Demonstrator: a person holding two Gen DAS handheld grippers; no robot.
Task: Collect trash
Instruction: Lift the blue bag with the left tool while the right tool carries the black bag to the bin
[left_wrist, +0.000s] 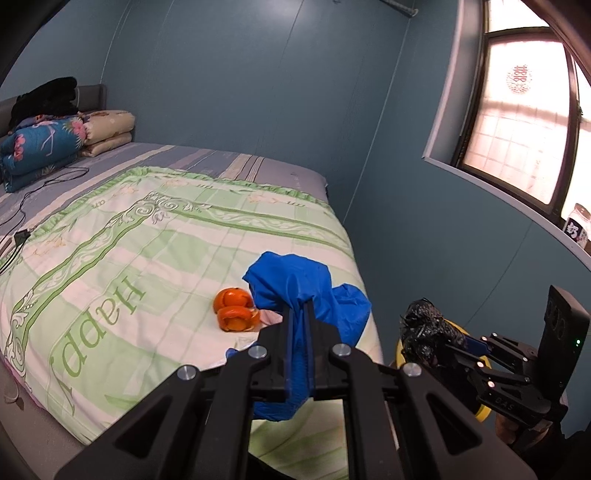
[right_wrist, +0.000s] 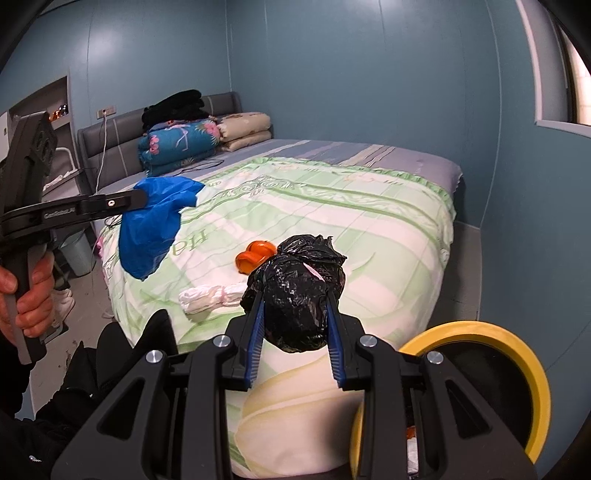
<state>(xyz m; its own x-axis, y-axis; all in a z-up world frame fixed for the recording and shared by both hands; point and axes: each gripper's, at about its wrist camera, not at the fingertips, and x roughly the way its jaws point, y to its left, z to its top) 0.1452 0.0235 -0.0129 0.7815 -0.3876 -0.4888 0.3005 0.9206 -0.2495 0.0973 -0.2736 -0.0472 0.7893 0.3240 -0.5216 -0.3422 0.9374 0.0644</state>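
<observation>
Holding the blue bag (left_wrist: 295, 291) pinched flat in my left tongs (left_wrist: 300, 306) and the black wad (right_wrist: 297, 291) squeezed part-open in my right tongs (right_wrist: 295, 317), I risk either slipping onto the bed (right_wrist: 332, 206).

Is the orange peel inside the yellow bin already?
No, the orange peel lies on the bed, while the yellow bin stands beside the bed.

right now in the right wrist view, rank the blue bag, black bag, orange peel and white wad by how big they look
1. black bag, though it is nearest the camera
2. blue bag, a close second
3. white wad
4. orange peel, partly hidden behind the black bag, so unsure
</observation>
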